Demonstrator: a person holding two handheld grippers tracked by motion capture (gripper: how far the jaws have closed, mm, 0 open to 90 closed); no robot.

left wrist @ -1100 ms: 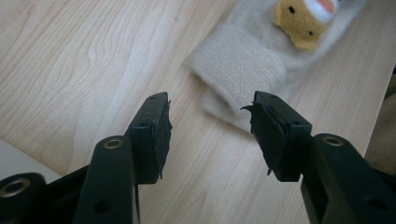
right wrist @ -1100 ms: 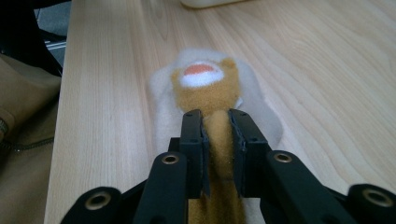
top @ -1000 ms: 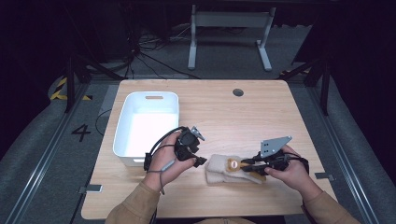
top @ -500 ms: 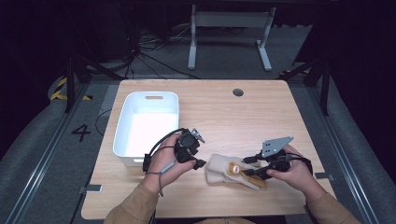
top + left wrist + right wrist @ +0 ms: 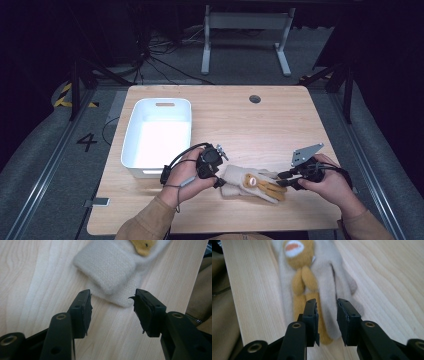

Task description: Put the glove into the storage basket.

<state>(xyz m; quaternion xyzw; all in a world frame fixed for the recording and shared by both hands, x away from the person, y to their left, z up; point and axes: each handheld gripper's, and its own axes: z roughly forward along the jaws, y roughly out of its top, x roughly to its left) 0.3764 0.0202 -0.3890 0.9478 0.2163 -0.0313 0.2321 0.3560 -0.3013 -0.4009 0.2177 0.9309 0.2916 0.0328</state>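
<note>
A cream glove (image 5: 252, 184) with a brown bear figure lies flat near the table's front edge. My left gripper (image 5: 219, 178) is at its cuff end, and in the left gripper view the open jaws (image 5: 112, 303) sit just short of the folded cuff (image 5: 107, 267), touching nothing. My right gripper (image 5: 281, 180) is at the fingertip end. Its jaws (image 5: 326, 303) have just been closing and straddle one cream glove finger (image 5: 329, 290) beside the brown limbs, without a clear squeeze on it.
An empty white bin (image 5: 165, 101) stands on the wooden table (image 5: 260, 130) to the left, just beyond my left hand. A round cable hole (image 5: 255, 99) sits near the far edge. Dark floor, cables and a stand's legs lie beyond the table.
My right gripper has shifted a little to the right, along the glove's fingers. The left gripper and the glove's cuff have stayed in place.
</note>
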